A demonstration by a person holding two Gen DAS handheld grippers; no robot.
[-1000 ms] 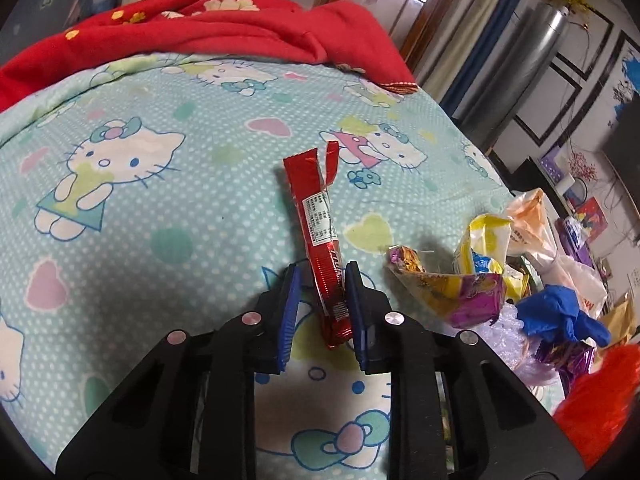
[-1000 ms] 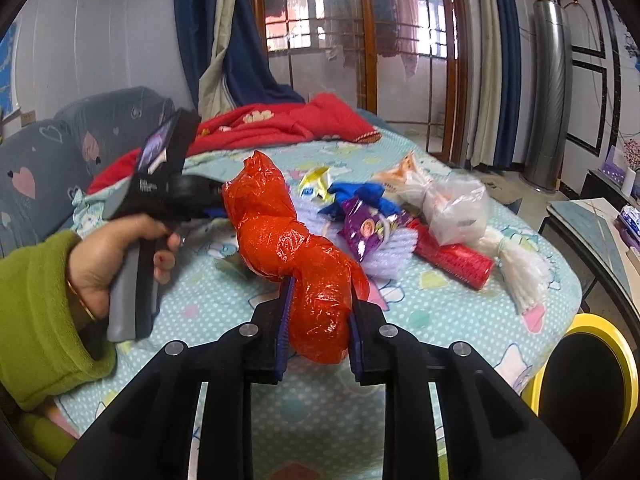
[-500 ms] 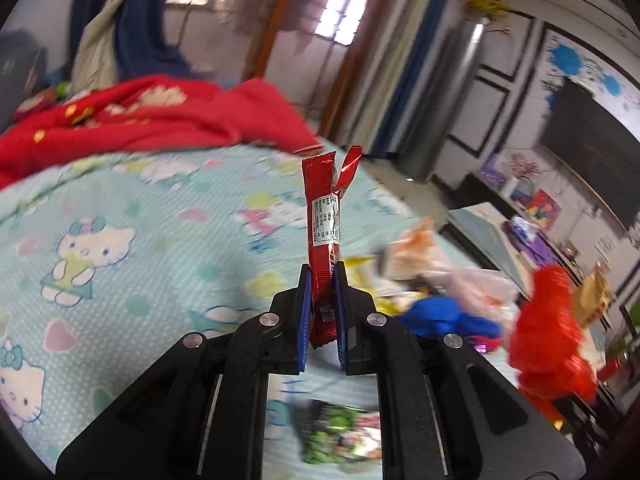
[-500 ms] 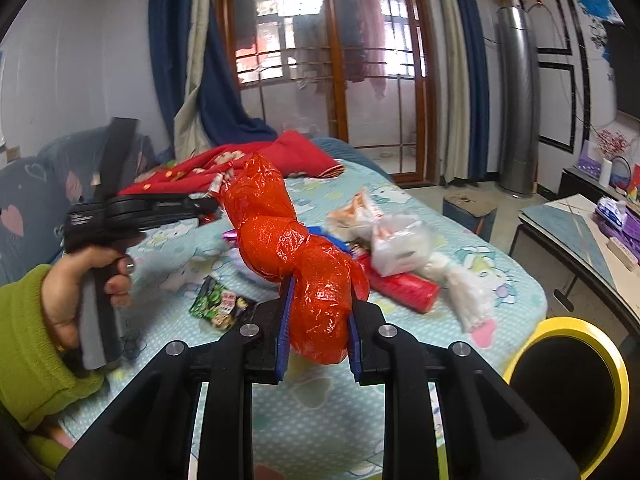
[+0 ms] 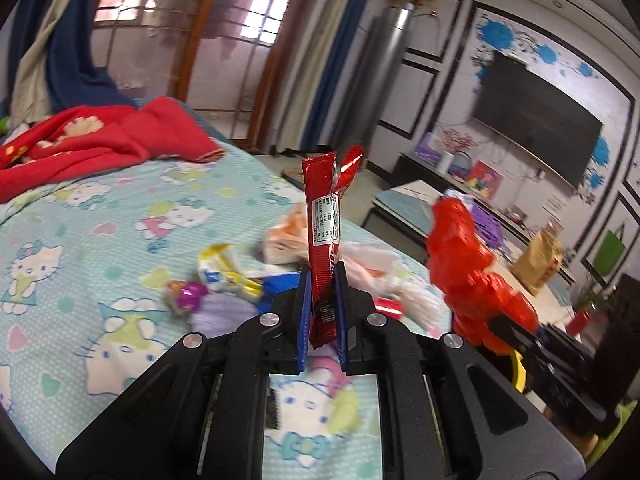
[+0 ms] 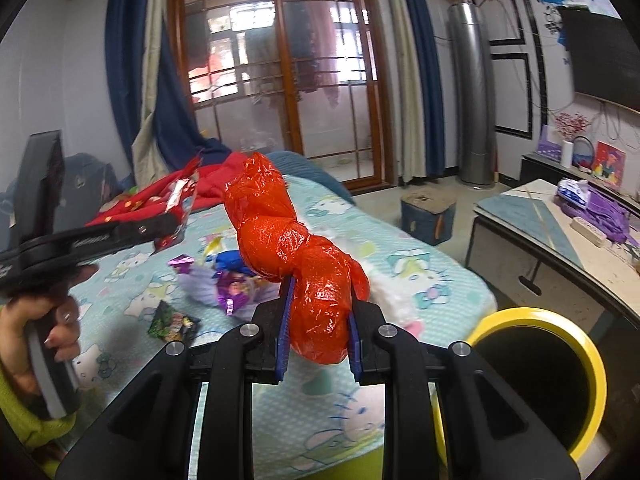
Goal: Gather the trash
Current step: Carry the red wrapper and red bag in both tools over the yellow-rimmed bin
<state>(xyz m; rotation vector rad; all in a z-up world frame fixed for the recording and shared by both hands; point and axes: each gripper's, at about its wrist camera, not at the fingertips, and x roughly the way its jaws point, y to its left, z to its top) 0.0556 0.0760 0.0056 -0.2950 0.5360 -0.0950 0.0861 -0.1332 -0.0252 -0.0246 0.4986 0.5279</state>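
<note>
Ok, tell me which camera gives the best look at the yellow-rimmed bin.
The right wrist view. It shows the yellow-rimmed bin almost whole, with its dark opening, at the bed's edge beside the right gripper. The left wrist view catches only a sliver of yellow rim behind the red plastic bag.

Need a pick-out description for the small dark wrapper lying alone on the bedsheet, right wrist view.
Start at the Hello Kitty bedsheet and find the loose trash pile near its middle. The dark wrapper lies flat on the sheet, apart from the pile on the near side, toward the person's hand. It is black with green print; its neighbours are purple, blue and yellow.
</note>
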